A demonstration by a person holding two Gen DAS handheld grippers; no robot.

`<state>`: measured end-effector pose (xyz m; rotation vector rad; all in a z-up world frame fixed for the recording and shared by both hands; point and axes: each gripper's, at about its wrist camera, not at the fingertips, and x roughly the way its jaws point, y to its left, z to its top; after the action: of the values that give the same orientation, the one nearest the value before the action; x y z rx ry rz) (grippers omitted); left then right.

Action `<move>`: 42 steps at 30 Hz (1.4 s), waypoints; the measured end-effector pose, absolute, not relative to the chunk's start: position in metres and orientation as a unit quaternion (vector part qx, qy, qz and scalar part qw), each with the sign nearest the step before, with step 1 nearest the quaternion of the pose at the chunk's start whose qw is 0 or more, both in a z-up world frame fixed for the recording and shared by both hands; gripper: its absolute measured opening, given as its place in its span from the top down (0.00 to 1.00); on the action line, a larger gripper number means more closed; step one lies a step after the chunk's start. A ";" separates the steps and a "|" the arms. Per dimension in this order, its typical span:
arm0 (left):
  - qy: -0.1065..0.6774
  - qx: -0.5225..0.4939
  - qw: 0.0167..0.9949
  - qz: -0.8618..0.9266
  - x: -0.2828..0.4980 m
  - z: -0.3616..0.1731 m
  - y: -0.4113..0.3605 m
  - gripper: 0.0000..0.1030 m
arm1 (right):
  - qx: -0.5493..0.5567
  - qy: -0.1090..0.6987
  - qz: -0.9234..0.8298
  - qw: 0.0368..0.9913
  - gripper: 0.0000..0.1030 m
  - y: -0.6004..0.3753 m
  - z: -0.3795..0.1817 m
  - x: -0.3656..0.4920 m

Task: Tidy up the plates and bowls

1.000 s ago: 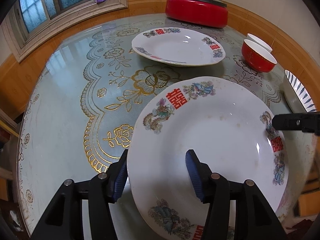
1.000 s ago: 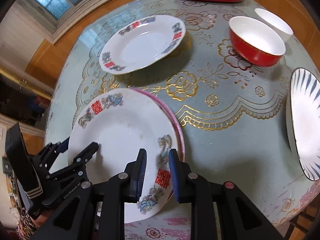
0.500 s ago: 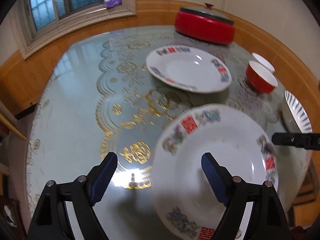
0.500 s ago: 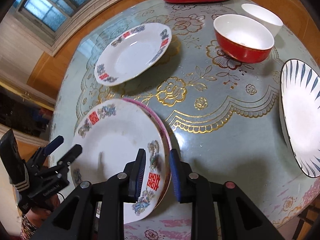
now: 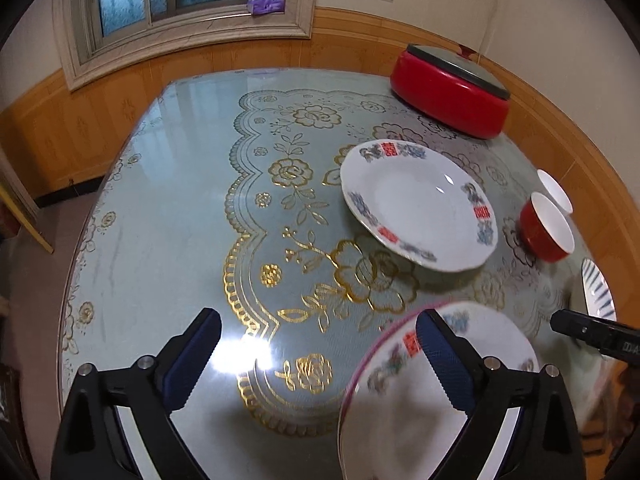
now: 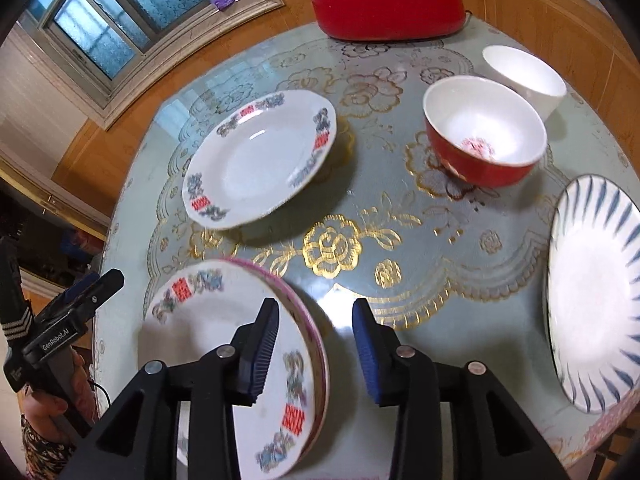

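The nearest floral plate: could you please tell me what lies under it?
A pink-rimmed plate lies under the floral plate; only its edge shows, the rest is covered.

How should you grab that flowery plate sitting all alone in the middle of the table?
Grip the flowery plate by its thin flared rim, probably at the edge nearest the grippers. It lies flat and is too wide to span, so the jaws should pinch the rim, one above and one below. That near edge looks clear, while the red bowl stands off to its right.
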<state>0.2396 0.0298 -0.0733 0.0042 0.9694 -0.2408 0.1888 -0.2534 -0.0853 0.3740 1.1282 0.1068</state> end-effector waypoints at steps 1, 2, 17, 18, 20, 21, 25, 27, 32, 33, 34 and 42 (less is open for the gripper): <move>0.465 0.002 0.878 -0.114 0.244 -0.074 0.029 0.02 | 0.176 0.526 0.051 0.830 0.60 -0.253 -0.085 0.193; 0.468 0.001 0.877 -0.112 0.251 -0.075 0.029 0.01 | 0.176 0.522 0.052 0.833 0.60 -0.253 -0.084 0.198; 0.496 -0.078 0.857 -0.113 0.329 -0.092 0.017 0.01 | 0.195 0.535 0.037 0.821 0.59 -0.259 -0.106 0.301; 0.496 -0.080 0.857 -0.115 0.335 -0.094 0.015 0.01 | 0.194 0.536 0.033 0.821 0.59 -0.260 -0.108 0.307; 0.496 -0.077 0.857 -0.116 0.344 -0.097 0.010 0.01 | 0.199 0.539 0.029 0.818 0.59 -0.262 -0.113 0.320; 0.496 -0.075 0.857 -0.119 0.348 -0.099 0.007 0.01 | 0.205 0.539 0.030 0.816 0.59 -0.263 -0.115 0.326; 0.489 -0.052 0.861 -0.133 0.361 -0.106 -0.007 0.02 | 0.224 0.542 0.034 0.809 0.59 -0.264 -0.125 0.344; 0.488 -0.041 0.860 -0.141 0.366 -0.109 -0.014 0.02 | 0.228 0.542 0.036 0.808 0.59 -0.264 -0.129 0.351; 0.488 -0.026 0.859 -0.151 0.377 -0.115 -0.022 0.05 | 0.241 0.541 0.042 0.805 0.59 -0.265 -0.138 0.363; 0.489 -0.025 0.859 -0.151 0.378 -0.116 -0.022 0.05 | 0.242 0.543 0.042 0.803 0.59 -0.264 -0.139 0.365; 0.490 -0.026 0.858 -0.151 0.380 -0.116 -0.022 0.05 | 0.242 0.543 0.043 0.803 0.59 -0.264 -0.140 0.367; 0.493 -0.023 0.857 -0.145 0.388 -0.121 -0.027 0.05 | 0.236 0.545 0.045 0.803 0.59 -0.261 -0.144 0.375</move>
<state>0.3877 -0.0268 -0.1211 -0.0489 1.0360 -0.3051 0.3753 -0.2612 -0.1444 0.5066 1.1666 0.0969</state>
